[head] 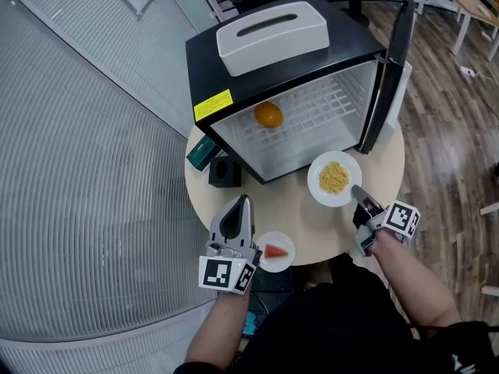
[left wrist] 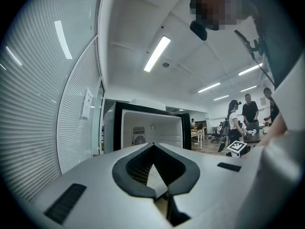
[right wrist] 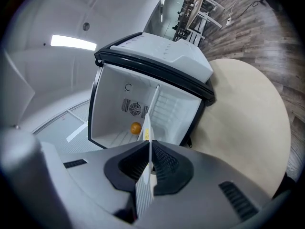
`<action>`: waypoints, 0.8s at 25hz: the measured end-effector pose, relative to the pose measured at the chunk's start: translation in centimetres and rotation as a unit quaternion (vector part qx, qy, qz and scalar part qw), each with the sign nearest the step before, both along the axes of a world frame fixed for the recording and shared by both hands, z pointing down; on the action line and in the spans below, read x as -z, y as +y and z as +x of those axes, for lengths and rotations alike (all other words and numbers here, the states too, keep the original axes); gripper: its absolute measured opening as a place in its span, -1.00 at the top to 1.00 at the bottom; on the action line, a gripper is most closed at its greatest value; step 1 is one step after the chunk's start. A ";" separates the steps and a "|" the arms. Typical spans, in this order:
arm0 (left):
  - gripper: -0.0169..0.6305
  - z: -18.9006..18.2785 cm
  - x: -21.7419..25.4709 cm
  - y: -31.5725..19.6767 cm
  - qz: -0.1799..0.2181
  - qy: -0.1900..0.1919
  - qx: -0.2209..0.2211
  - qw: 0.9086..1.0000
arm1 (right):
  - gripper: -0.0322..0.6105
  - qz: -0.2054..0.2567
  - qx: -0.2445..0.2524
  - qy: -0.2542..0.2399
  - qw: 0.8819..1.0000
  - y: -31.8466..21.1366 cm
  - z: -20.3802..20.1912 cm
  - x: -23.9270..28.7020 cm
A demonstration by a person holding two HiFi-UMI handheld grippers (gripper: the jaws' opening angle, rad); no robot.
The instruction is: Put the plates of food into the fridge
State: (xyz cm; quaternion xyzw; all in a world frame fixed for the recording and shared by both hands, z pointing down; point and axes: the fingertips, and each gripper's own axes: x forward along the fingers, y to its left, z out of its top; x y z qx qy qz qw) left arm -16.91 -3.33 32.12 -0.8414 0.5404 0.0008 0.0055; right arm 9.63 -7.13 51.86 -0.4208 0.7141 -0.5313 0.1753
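Observation:
A white plate of yellow food [head: 334,178] lies on the round table [head: 312,226] just in front of the open mini fridge [head: 296,68]. My right gripper [head: 357,192] is shut on that plate's near rim. In the right gripper view the plate [right wrist: 146,149] shows edge-on between the jaws of the right gripper [right wrist: 150,148], pointing at the fridge [right wrist: 143,99]. A small plate with a red piece of food [head: 274,251] sits at the table's near edge. My left gripper [head: 243,201] lies beside that plate, shut and holding nothing, and the left gripper [left wrist: 153,146] points at the fridge [left wrist: 143,128].
An orange [head: 268,115] sits on the fridge's wire shelf. The fridge door [head: 394,68] stands open at the right. A white box [head: 271,36] rests on top of the fridge. A black holder [head: 225,172] and a green box [head: 201,153] stand at the table's left. People [left wrist: 248,111] stand far back.

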 end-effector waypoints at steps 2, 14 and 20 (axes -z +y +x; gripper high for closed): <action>0.93 0.2 0.3 -0.5 0.003 0.000 -0.002 1.000 | 0.84 0.004 0.002 0.001 1.000 -0.8 -0.1 0.5; 0.93 0.9 2.1 -4.0 0.014 0.002 -0.001 1.000 | 0.84 0.040 0.005 -0.046 0.998 -6.0 -0.3 3.7; 0.93 1.0 2.2 -5.2 0.013 0.000 0.007 1.000 | 0.84 0.034 -0.002 -0.038 0.999 -8.1 0.2 3.9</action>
